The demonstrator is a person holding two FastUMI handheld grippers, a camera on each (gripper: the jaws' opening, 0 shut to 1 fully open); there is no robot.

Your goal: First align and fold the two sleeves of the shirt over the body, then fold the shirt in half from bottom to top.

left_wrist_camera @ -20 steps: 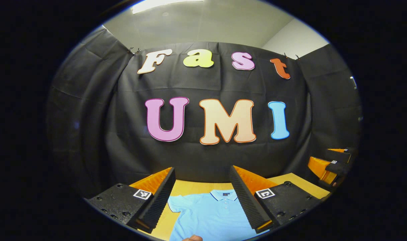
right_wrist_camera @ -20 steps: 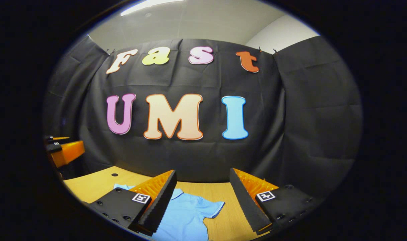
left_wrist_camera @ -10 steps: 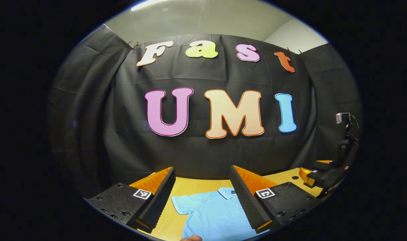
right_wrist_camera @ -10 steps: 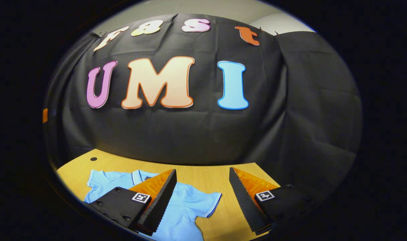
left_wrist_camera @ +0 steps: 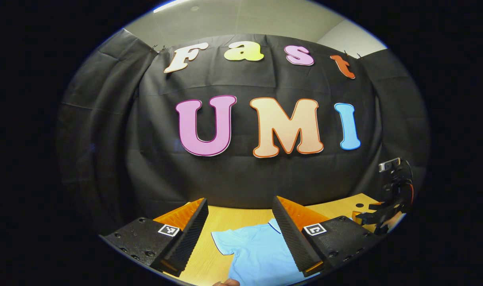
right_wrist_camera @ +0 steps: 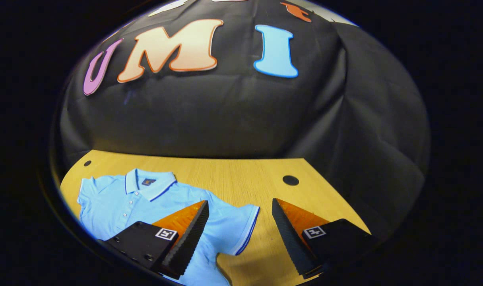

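Shirt, a light blue polo, lies flat and face up on the wooden table, spread out with both short sleeves out to the sides. In the right gripper view its collar points toward the black cloth wall and its body runs back toward the near table edge, so the long axis goes from wall to near edge. Bare wood lies between the collar and the wall, and a wide bare stretch reaches from the shirt's sleeve to a dark round hole in the tabletop.

Right gripper hovers above that sleeve with its jaws wide apart, holding nothing; one finger is over the shirt's shoulder, the other over bare wood beside the sleeve hem.

Left gripper is likewise spread open and empty, above the shirt's other sleeve. In the left gripper view the other gripper appears well off to the side of the shirt, near the table's edge.
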